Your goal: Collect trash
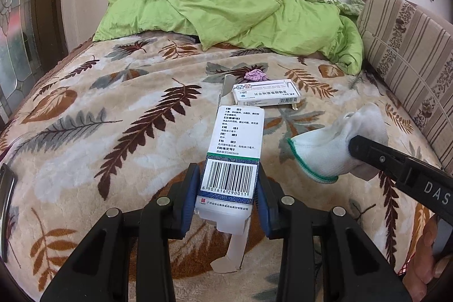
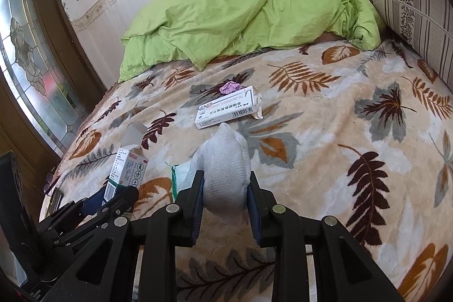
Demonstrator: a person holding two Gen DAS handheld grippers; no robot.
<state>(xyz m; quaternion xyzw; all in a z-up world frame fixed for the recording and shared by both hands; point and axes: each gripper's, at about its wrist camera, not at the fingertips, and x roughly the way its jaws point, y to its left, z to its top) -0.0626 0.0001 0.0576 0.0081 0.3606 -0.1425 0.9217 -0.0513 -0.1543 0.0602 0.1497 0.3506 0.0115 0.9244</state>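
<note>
My left gripper (image 1: 228, 188) is shut on a tall white medicine box (image 1: 232, 160) with a barcode and open flaps, held above the bed; it also shows in the right wrist view (image 2: 127, 169). My right gripper (image 2: 225, 188) is shut on a white glove with a green cuff (image 2: 223, 174), seen at the right of the left wrist view (image 1: 334, 149). A flat white medicine box (image 1: 266, 96) lies on the leaf-print blanket ahead, also in the right wrist view (image 2: 229, 111). A crumpled purple wrapper (image 1: 254, 75) lies just behind it, and shows too in the right wrist view (image 2: 230, 87).
A green quilt (image 1: 226, 7) is heaped at the far end of the bed. A striped cushion (image 1: 407, 47) lines the right side. A wooden door with patterned glass (image 2: 31, 75) stands at the left. A tiled wall is behind.
</note>
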